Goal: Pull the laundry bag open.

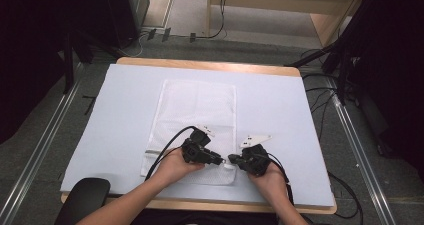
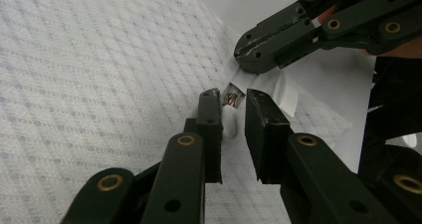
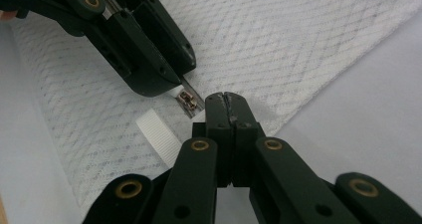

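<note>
Mesh bag (image 1: 197,105): white, flat, zipper pull (image 2: 230,98) metal.

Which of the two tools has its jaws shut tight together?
The right tool: its jaws meet on the mesh bag edge. The left tool shows a gap around the zipper pull.

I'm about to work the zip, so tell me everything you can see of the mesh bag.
The mesh bag is white, a fine woven net, rectangular, lying flat on the pale table cover. A zip runs across near its near edge. The right gripper is shut, pinching the fabric at the zip's end by a white ribbed tab. The left gripper straddles the metal slider and its white pull; whether its pads press yet is unclear.
</note>
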